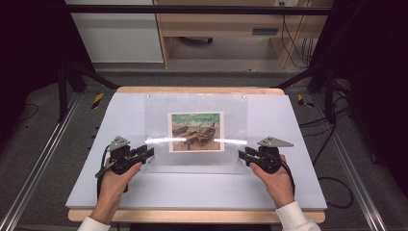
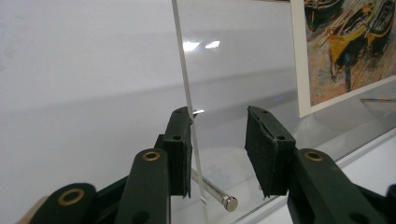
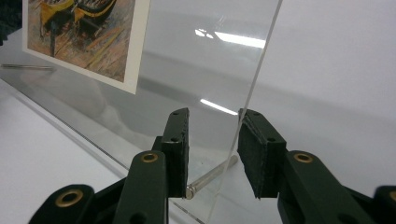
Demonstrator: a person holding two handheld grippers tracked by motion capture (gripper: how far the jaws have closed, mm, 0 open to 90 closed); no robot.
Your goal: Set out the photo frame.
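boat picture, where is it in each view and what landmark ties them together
High view: the boat picture sits mid-table, between the two hand-held grippers.
Left gripper view: boat picture at the top right corner.
Right gripper view: boat picture at the top left corner.
Shared landmark: the clear acrylic sheet holding it, whose side edges run between each gripper's jaws.

Clear sheet's (image 1: 196, 132) side edges between parted jaws

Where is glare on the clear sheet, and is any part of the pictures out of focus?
High view: two bright streaks cross the clear sheet beside the boat picture. Left gripper view: small white glints near the sheet's edge; the jaws look sharp, the print slightly soft. Right gripper view: a bright bar high on the sheet.
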